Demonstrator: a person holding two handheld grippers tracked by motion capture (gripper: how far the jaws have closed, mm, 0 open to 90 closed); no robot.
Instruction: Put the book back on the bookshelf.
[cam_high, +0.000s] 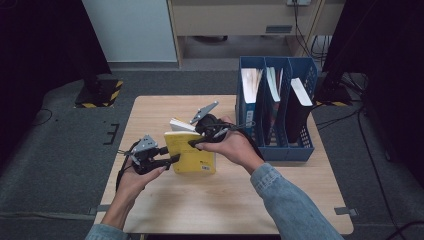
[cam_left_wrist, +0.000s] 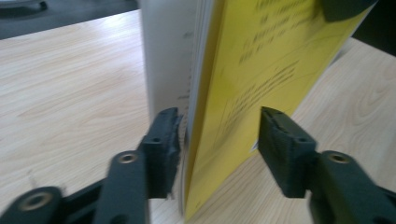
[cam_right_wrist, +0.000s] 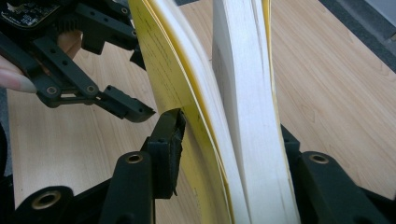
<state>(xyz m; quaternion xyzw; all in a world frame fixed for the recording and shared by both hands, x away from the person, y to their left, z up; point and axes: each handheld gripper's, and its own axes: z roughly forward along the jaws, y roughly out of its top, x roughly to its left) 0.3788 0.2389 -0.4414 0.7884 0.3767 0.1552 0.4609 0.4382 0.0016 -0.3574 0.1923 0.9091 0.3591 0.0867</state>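
I am holding the yellow book (cam_high: 192, 151) upright on its lower edge near the middle of the wooden table (cam_high: 150, 115), its yellow cover facing me and its white pages fanning a little at the top. My right gripper (cam_high: 196, 143) is coming in from two o'clock of the book and its jaws are clamping across the whole thickness, one pad on the yellow cover and the other behind the back pages. My left gripper (cam_high: 172, 160) is sitting at nine o'clock of the book, at its lower left corner; its jaws are standing half open astride the front cover, the left pad just at the pages, the right pad apart from the cover. At three o'clock of the book, the blue file rack (cam_high: 276, 107) is standing with books in it.
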